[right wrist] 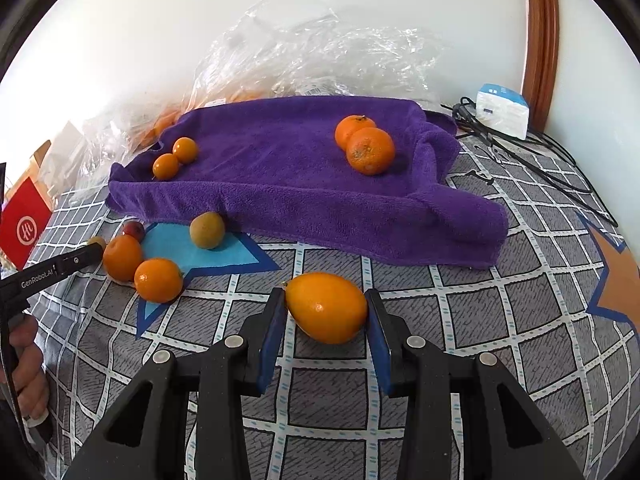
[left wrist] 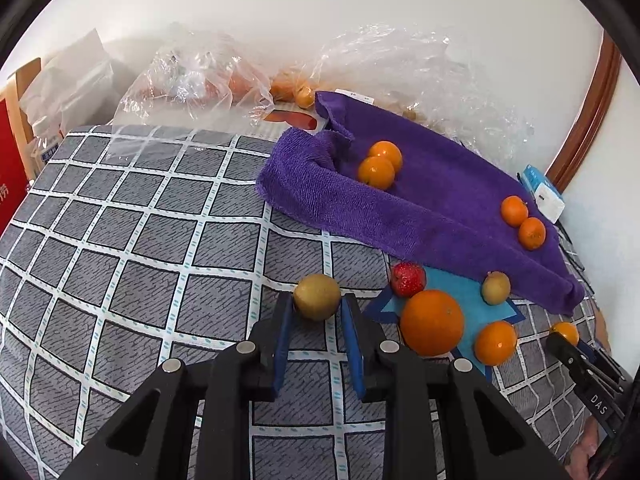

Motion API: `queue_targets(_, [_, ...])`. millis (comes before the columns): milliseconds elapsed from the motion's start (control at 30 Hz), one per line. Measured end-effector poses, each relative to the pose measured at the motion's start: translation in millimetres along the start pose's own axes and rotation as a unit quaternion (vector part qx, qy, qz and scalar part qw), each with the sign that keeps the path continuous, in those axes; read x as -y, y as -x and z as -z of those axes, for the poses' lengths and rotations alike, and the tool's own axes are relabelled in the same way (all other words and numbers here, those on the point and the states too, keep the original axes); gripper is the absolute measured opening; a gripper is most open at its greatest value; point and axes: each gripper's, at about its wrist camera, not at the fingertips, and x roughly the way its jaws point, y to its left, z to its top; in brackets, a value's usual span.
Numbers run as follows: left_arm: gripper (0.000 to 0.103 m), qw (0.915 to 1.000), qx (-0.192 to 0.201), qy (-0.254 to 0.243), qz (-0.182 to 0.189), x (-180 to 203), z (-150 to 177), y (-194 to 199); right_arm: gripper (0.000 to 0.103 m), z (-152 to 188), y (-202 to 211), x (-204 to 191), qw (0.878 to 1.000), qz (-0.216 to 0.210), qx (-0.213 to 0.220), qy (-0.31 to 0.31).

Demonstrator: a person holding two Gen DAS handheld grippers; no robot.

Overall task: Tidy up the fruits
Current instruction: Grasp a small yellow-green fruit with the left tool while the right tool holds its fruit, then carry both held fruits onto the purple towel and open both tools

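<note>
The left gripper (left wrist: 317, 312) is clamped on a brownish-green fruit (left wrist: 317, 297) resting on the checked sheet (left wrist: 140, 240). Just right of it, on the blue star (left wrist: 460, 292), sit a strawberry (left wrist: 407, 279), a big orange (left wrist: 432, 322), a smaller orange (left wrist: 496, 343) and a second brownish fruit (left wrist: 496, 288). Behind them the purple towel (left wrist: 420, 208) carries two pairs of oranges (left wrist: 380, 164), well apart. The right gripper (right wrist: 327, 312) pinches an oval orange fruit (right wrist: 326, 307) against the sheet, in front of the towel.
</note>
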Motion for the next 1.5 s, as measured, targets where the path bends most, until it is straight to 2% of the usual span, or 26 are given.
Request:
queue_targets(267, [0.023, 0.9982, 0.043, 0.034, 0.022, -12, 1, 14, 0.039, 0, 2, 0, 1.000, -0.001, 0.005, -0.003])
queue_targets(533, [0.023, 0.9970, 0.060, 0.037, 0.032, -12, 0, 18, 0.039, 1, 5, 3, 1.000, -0.008, 0.012, -0.009])
queue_targets(733, [0.023, 0.9984, 0.039, 0.038, 0.018, -16, 1, 20, 0.039, 0, 7, 3, 1.000, -0.011, 0.015, -0.009])
queue_targets(800, [0.023, 0.9985, 0.036, 0.035, 0.020, -18, 1, 27, 0.039, 1, 10, 2, 1.000, -0.022, 0.016, -0.004])
queue_targets(933, [0.023, 0.9987, 0.042, 0.025, 0.016, -19, -4, 43, 0.039, 0, 17, 3, 1.000, -0.017, 0.020, -0.007])
queue_targets(1000, [0.023, 0.9987, 0.045, 0.021, 0.009, -19, -9, 49, 0.039, -6, 23, 3, 1.000, -0.010, 0.027, -0.006])
queue_targets(1233, [0.023, 0.9978, 0.061, 0.014, 0.022, -8, -40, 64, 0.039, -46, 35, 4, 0.998, -0.009, 0.055, -0.008])
queue_targets(1500, [0.023, 0.9975, 0.066, 0.003, 0.027, 11, -77, 55, 0.039, -91, 14, 12, 0.998, -0.006, 0.055, -0.007])
